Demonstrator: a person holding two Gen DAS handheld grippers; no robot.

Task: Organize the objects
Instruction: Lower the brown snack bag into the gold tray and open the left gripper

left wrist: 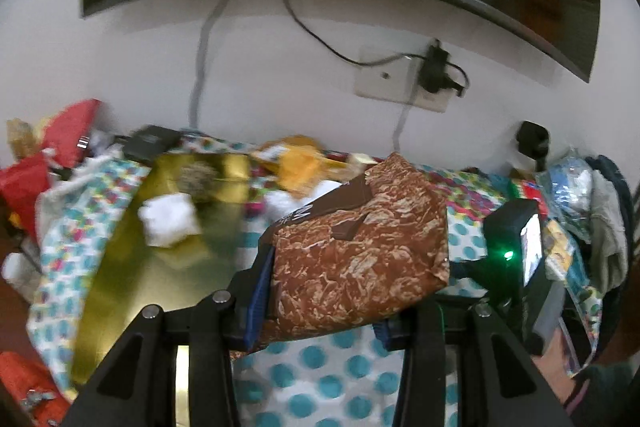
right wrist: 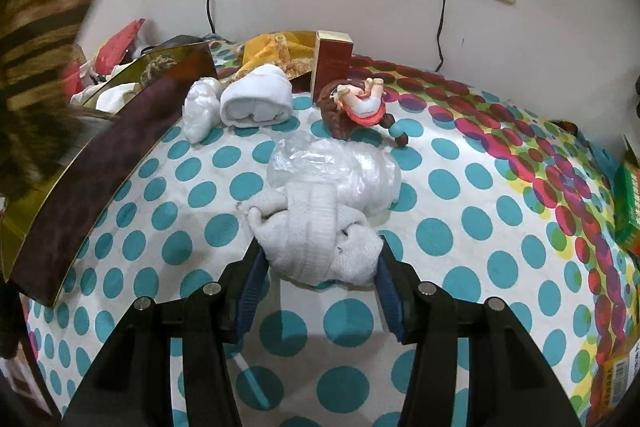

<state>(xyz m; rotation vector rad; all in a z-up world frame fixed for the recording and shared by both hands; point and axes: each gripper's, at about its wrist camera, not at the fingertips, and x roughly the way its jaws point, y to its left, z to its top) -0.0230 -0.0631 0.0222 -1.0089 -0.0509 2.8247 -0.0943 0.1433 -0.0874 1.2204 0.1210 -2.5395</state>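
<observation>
Grippers are working a polka-dot cloth [right wrist: 460, 187]: the left gripper [left wrist: 320, 291] is pinching one brown snack bag [left wrist: 356, 255] lifted above it, the right gripper [right wrist: 320, 279] is squeezing one grey rolled sock [right wrist: 316, 239]. Farther off are lying one white sock roll [right wrist: 256, 103], one doll [right wrist: 360, 107] and one red box [right wrist: 332, 63].

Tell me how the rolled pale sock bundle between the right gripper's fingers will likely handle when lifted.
The sock bundle looks soft knit, so it should squash and feel light in the right gripper. Its loose end near the crinkled plastic bag may flop or unroll. Probably not slippery.
</observation>
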